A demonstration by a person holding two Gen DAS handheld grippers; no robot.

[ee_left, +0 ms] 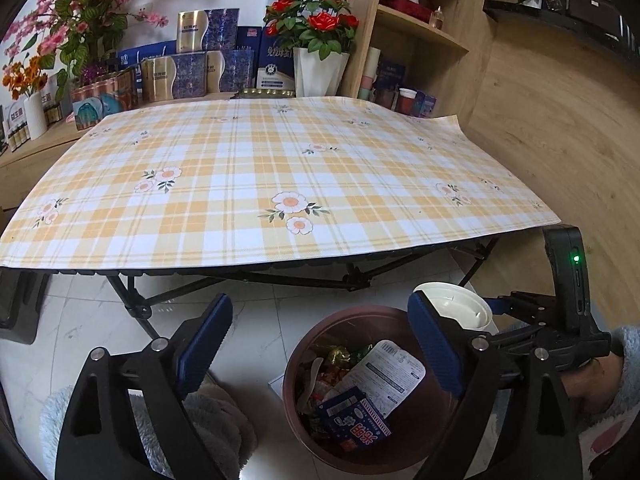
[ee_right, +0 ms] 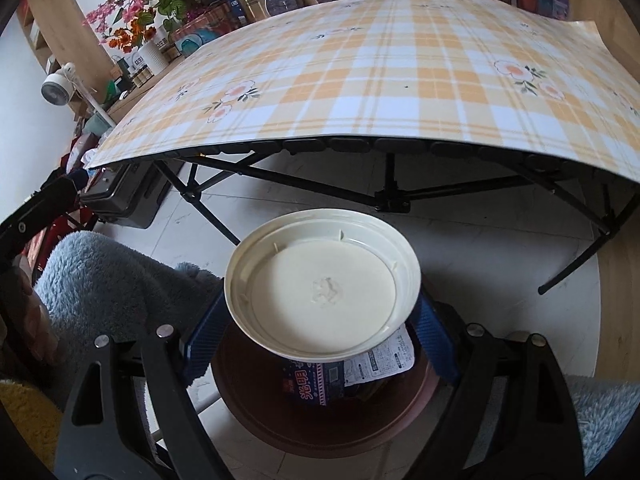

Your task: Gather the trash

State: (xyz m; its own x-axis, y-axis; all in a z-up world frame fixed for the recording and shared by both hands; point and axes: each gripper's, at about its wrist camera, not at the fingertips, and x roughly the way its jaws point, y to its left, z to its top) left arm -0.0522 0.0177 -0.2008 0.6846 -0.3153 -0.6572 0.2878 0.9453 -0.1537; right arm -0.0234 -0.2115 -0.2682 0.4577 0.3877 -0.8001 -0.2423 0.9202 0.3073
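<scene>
Right gripper: the right gripper (ee_right: pixel 320 344) grips a cream plastic lid (ee_right: pixel 322 284) between its blue pads, jaws clamped on the lid's opposite edges, the underside of the lid facing the camera.
Lid's position: held in the air directly above the brown bin (ee_left: pixel 404 452), near the table's front edge; in the left wrist view the lid (ee_left: pixel 460 308) shows just beyond the bin's far rim.
Left gripper: the left gripper (ee_left: pixel 320 344) hangs over the floor beside the bin, jaws wide apart, nothing between them.
Bin: round and brown (ee_right: pixel 320 424), standing on the pale tiled floor (ee_left: pixel 260 320) in front of the table.
Bin's contents: a blue carton (ee_left: pixel 354 424) with printed characters, a white printed sheet (ee_left: pixel 384 372) leaning on it, and crumpled wrappers (ee_left: pixel 340 356) underneath.
Table: a folding table with black legs, covered by a yellow plaid cloth (ee_left: pixel 280 176) with flower prints.
Background: boxes and a vase of red roses (ee_left: pixel 316 20) stand behind the table.
</scene>
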